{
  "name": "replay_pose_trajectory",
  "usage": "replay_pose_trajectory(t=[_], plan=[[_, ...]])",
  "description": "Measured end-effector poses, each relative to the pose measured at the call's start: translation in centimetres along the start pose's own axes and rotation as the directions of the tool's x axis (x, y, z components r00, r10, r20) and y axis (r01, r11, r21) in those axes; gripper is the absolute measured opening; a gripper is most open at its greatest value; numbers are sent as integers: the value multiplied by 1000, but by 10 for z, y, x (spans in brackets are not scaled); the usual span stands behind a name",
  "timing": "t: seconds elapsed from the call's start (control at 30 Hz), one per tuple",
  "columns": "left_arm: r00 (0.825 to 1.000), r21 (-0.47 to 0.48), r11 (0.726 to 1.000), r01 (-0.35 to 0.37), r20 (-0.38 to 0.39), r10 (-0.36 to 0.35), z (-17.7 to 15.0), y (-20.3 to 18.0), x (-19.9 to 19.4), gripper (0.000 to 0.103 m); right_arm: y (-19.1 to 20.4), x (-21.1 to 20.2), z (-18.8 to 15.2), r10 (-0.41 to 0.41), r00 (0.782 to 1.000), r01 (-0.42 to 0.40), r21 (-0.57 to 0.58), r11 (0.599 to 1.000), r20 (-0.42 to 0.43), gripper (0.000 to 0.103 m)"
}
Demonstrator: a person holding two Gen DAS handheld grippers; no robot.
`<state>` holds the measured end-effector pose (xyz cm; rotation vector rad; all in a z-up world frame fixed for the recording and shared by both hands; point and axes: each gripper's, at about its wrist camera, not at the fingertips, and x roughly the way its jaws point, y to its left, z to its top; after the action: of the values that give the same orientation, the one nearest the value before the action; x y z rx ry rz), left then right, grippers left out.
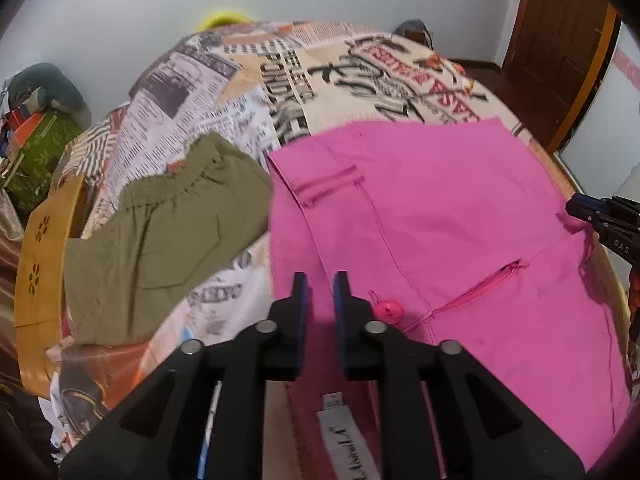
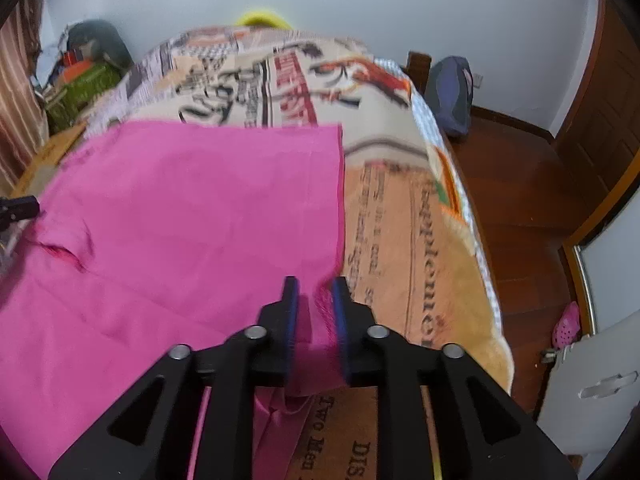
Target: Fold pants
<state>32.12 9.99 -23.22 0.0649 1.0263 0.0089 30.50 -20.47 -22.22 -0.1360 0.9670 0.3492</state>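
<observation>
- Pink pants (image 1: 440,216) lie spread flat on the bed (image 1: 248,92), over a newspaper-print blanket. The waistband end with label, zipper (image 1: 484,284) and a small pink button (image 1: 386,310) sits nearest the left gripper.
- Olive-green pants (image 1: 160,240) lie just beside the pink pair on its left, already bunched into a rough stack; they look set aside.
- Left gripper (image 1: 320,292): fingers part-open with a narrow gap, poised over the near edge of the pink pants by the waistband. Pink cloth shows in the gap, but I cannot tell whether it sits between the pads or lies flat below them.
- Right gripper (image 2: 314,296): fingers likewise narrowly parted, with a raised ridge of pink cloth standing between them at the near right corner. The pads look just off the cloth rather than pinching it.
- From the right wrist view, the pink pair's far edge runs straight across the blanket, and its right edge falls well short of the bed's side.
- Step in hand, as I read it: the near edge of the pink pair is at both grippers, either at pickup or at letting go of a fold.
- Next move calls for: both sets of fingers closing firmly on matching corners, then a level, even carry toward the far edge so the layers land square.
- Watch for: the zipper flap and waistband label rucking underneath.
</observation>
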Motion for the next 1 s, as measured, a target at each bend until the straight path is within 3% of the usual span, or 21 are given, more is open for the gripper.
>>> replay_pose_trajectory(t=[0.07,0.13,0.17,0.33,0.47,0.73,1.0], plan=[[1000,-13,1000,-3,26,4,5,7,-7,43,-1,-11,7,4,999,-4,2,1000,38,34],[998,-29,1000,-4,56,6,13,15,-13,58,1,-21,16,-7,996,7,-5,1000,85,45],[998,-35,999,-7,68,9,17,18,-14,61,1,-26,22,-10,994,11,-7,1000,110,46],[996,-51,998,-22,81,26,43,31,-1,61,3,-27,49,-6,986,7,-10,1000,168,58],[997,-47,999,-27,72,31,61,36,21,61,7,-12,68,-24,983,30,-31,999,183,59],[1000,-58,998,10,6,-10,76,45,73,61,0,38,86,-6,992,11,-40,999,126,59],[999,-32,998,45,-7,-45,79,47,92,61,-21,89,98,54,998,-54,3,999,24,59]])
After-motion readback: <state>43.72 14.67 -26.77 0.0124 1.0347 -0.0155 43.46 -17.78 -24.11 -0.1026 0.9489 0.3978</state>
